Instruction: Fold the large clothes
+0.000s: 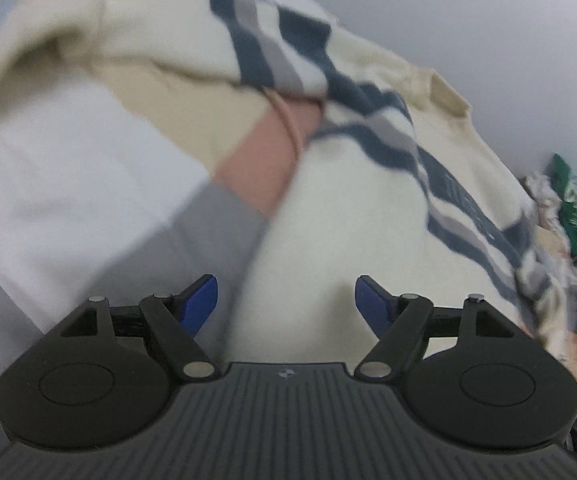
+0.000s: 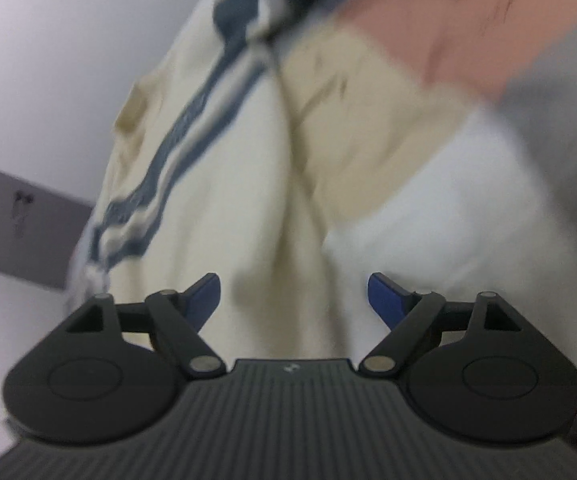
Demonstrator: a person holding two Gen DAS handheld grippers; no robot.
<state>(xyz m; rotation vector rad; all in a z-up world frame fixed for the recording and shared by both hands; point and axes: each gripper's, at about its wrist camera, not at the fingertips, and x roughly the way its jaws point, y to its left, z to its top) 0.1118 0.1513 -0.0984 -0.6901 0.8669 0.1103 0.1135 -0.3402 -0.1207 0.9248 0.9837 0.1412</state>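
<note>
A cream sweater with navy and grey stripes (image 1: 348, 208) fills both views, bunched and draped over a person's forearm (image 1: 264, 160). It also shows in the right wrist view (image 2: 224, 184). My left gripper (image 1: 286, 300) is open, its blue fingertips (image 1: 202, 300) wide apart just in front of the cream cloth, holding nothing. My right gripper (image 2: 294, 300) is open too, blue fingertips (image 2: 386, 300) apart in front of the sweater's cream body, holding nothing. Both views are blurred.
The person's white top (image 1: 68, 200) and grey sleeve (image 1: 208, 240) are close on the left. A pile of mixed coloured clothes (image 1: 568, 216) lies at the right. A grey wall panel (image 2: 16, 216) shows left in the right wrist view.
</note>
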